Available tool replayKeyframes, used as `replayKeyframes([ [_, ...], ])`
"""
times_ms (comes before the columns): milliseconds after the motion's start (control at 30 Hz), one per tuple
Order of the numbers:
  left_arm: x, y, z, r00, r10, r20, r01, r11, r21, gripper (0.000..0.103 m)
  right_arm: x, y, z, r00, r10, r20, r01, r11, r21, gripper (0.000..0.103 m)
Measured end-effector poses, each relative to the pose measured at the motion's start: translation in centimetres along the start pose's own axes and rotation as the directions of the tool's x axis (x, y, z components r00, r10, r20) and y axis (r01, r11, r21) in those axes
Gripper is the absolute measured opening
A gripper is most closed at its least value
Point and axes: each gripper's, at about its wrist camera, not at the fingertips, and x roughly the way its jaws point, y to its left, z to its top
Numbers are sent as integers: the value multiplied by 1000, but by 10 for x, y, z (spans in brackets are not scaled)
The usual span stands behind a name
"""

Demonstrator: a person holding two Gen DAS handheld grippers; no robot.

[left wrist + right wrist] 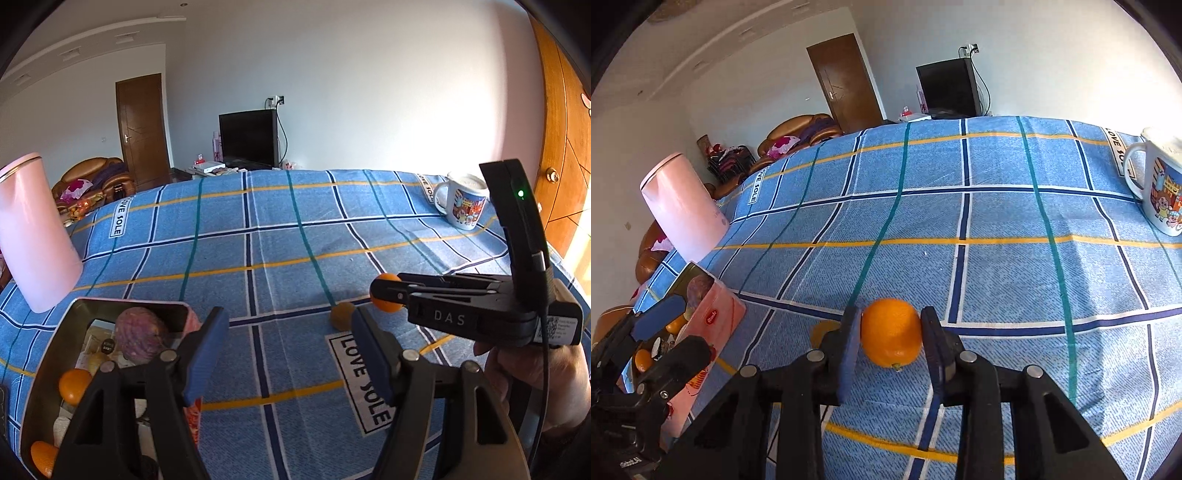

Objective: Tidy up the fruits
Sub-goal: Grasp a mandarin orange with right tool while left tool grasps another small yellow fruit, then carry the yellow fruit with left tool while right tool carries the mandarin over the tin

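A small orange sits between the blue pads of my right gripper, which is shut on it just above the checked blue cloth. In the left wrist view the same orange shows at the tip of the right gripper. A small brownish-yellow fruit lies on the cloth beside it, half hidden behind my finger as the brownish-yellow fruit in the right wrist view. My left gripper stands open and empty next to a tin box holding a purple fruit and oranges.
A tall pink container stands behind the box at the left. A printed mug stands at the far right of the cloth. The box's pink outer wall and the left gripper appear at the left of the right wrist view.
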Motion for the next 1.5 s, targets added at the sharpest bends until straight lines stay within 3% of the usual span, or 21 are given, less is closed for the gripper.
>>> replayKeyframes([
  [300,22,-9,1,999,4,-43,-5,1000,-12,71,6,-3,-1,998,26,-50,-28,999,-28,37],
  [367,27,-11,0,998,-4,-57,3,1000,-12,71,-4,-10,-2,1000,26,-1,-26,1000,6,37],
  [567,42,-28,4,995,-38,-92,39,999,7,71,-36,-21,-5,986,-80,148,77,997,25,37],
  [800,67,-45,9,981,-78,-178,83,996,22,69,-45,-25,-5,976,-78,203,71,997,42,37],
  [900,77,-49,10,973,-90,-211,98,995,26,62,-46,-26,-5,975,-71,210,62,997,49,37],
  [967,87,-47,9,959,-120,-256,125,992,1,45,-47,-27,-6,975,-70,212,61,997,50,37],
  [1000,90,-46,10,955,-128,-267,130,991,-13,45,-47,-27,-5,974,-69,214,60,997,50,37],
  [1133,89,-46,9,956,-135,-260,136,991,-13,29,-49,-26,-6,972,-68,225,59,997,45,37],
  [1300,80,-43,8,959,-160,-233,158,987,-28,29,-55,-21,-9,964,-70,257,66,998,25,37],
  [1500,56,-37,7,979,-151,-138,148,988,-35,29,-63,-14,-12,951,-76,299,80,997,-3,37],
])
